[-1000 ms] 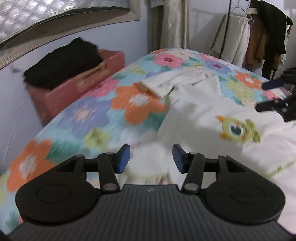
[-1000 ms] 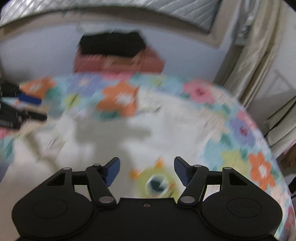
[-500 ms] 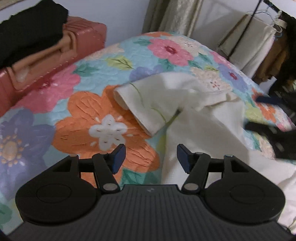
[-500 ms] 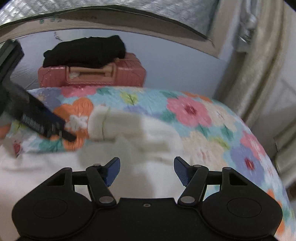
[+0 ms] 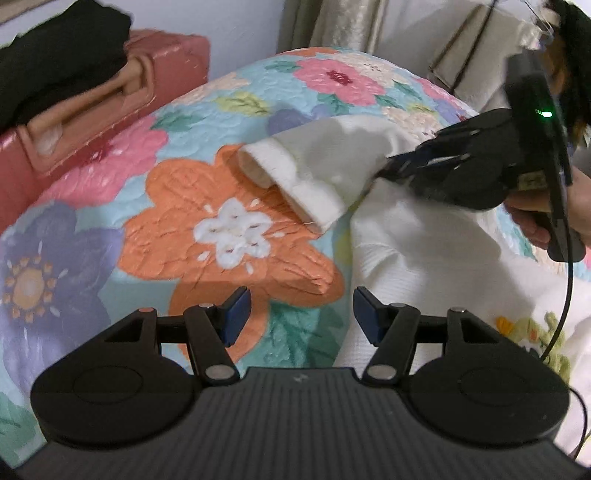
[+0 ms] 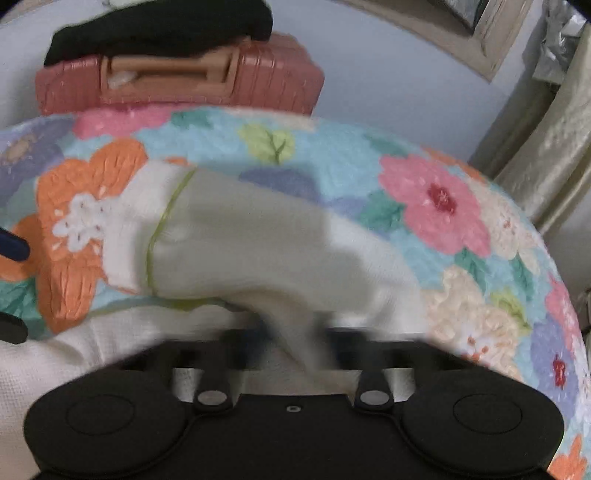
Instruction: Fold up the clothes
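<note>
A cream top lies on the floral bedspread [image 5: 221, 240], its body [image 5: 424, 251] at the right and one short sleeve [image 5: 314, 170] sticking out to the left. The sleeve [image 6: 258, 240] has a thin green line near its cuff. My right gripper [image 5: 388, 170] is shut on the sleeve where it joins the body, and in the right wrist view a pinch of cloth rises between its blurred fingers [image 6: 295, 339]. My left gripper [image 5: 299, 314] hovers open above the bedspread, by the top's left edge, with nothing between its blue pads.
A pink suitcase [image 5: 92, 110] with black clothes [image 5: 55, 55] on it stands beyond the bed's far left edge. A curtain [image 5: 332, 22] and hanging clothes [image 5: 480, 44] are behind. A green embroidered figure [image 5: 535, 332] shows on the top. A hand [image 5: 554, 214] holds the right gripper.
The right gripper came down onto the sleeve and shut on it. The left gripper swung towards the sleeve earlier, opened slightly wider, and has since held still.
</note>
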Motion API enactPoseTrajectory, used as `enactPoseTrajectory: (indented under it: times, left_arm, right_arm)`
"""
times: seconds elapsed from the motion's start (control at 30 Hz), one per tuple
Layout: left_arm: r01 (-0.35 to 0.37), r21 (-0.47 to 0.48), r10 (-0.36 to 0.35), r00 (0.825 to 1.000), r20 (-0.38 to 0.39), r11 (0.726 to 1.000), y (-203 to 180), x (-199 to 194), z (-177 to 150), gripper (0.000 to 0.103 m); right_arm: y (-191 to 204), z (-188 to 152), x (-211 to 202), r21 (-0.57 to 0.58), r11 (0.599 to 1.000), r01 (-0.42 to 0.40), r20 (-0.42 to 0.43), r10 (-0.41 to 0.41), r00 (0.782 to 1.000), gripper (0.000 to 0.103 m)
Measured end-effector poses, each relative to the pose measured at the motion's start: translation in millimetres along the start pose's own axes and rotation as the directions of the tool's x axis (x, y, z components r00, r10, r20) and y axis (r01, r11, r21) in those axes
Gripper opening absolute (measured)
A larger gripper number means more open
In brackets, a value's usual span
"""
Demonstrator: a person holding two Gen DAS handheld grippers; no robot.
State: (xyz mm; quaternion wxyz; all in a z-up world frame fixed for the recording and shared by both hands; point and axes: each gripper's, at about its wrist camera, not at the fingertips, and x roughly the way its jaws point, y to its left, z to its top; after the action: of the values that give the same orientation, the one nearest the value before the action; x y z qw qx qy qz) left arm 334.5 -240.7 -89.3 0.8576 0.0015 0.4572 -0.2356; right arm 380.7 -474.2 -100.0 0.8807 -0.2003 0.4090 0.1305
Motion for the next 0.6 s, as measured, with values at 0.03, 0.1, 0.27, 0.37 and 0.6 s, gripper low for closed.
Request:
enactPoseTrajectory:
  times: [0.03, 0.1, 0.27, 0.37, 0.6]
  left_arm:
    - [-0.001, -0.016, 0.001, 1.0, 0.0, 1.0, 3.6, 1.1, -0.6, 0.061]
    - [-0.022, -0.032, 0.022, 1.0, -0.001, 0.999, 8.2, 1.7, -2.9, 0.061]
    - [-0.057, -0.056, 0.057, 0.998, 0.003, 0.997, 17.9, 0.1, -4.4, 0.061]
    - [-0.095, -0.064, 0.096, 0.995, 0.002, 0.993, 21.6, 1.7, -0.4, 0.061]
    - [-0.073, -0.073, 0.074, 0.997, 0.008, 0.995, 11.1, 7.4, 12.1, 0.061]
  right_arm:
    - [-16.1, 1.5, -5.5, 0.068, 0.997, 0.032, 0.03, -0.034, 0.999, 0.004]
    - [-48.2, 4.6, -16.6, 0.205, 0.975, 0.088, 0.082, -0.107, 0.991, 0.004]
    - [-148.8, -6.4, -45.6, 0.547, 0.782, 0.3, 0.026, -0.374, 0.927, 0.01]
    - [-186.7, -23.7, -59.3, 0.623, 0.678, 0.391, -0.051, -0.463, 0.885, 0.044]
    - [-211.0, -80.4, -67.4, 0.739, 0.624, 0.254, -0.039, -0.337, 0.941, 0.066]
